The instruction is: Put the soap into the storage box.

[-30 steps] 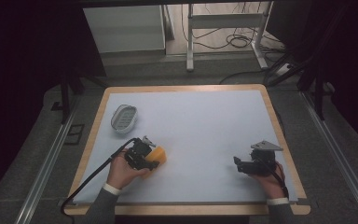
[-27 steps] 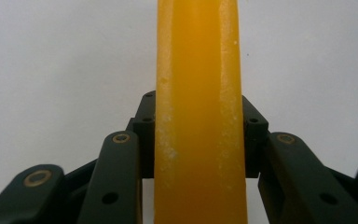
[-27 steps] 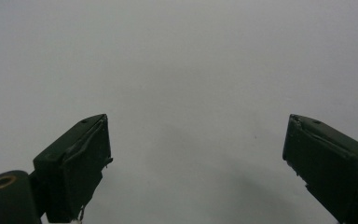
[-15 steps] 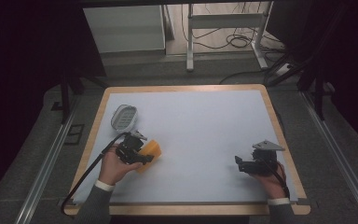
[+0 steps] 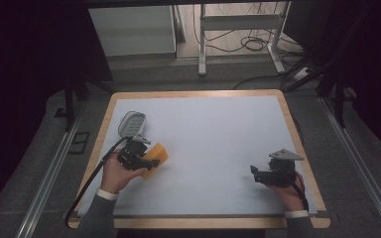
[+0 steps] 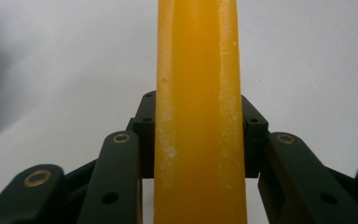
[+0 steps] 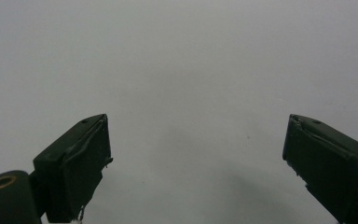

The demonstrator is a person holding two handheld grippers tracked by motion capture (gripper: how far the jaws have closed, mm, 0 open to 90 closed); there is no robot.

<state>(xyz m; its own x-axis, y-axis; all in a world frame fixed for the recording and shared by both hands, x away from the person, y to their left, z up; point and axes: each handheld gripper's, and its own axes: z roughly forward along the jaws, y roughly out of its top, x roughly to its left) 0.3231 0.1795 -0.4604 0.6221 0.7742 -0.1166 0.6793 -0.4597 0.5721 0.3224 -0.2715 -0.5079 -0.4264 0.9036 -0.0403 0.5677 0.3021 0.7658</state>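
Orange block [image 5: 156, 155], left of centre in the high view, sits clamped in your left gripper [image 5: 138, 153], just below the grey dish [image 5: 132, 122]. Your right gripper [image 5: 270, 172], lower right, hangs wide open and empty. You appear mid-carry; setting down likely calls for a level descent before release.

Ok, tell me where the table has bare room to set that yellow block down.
Bare: the white table top between the left gripper holding the flat yellow block and the right gripper, plus the far half. Crowded: left edge, by the grey oval dish.
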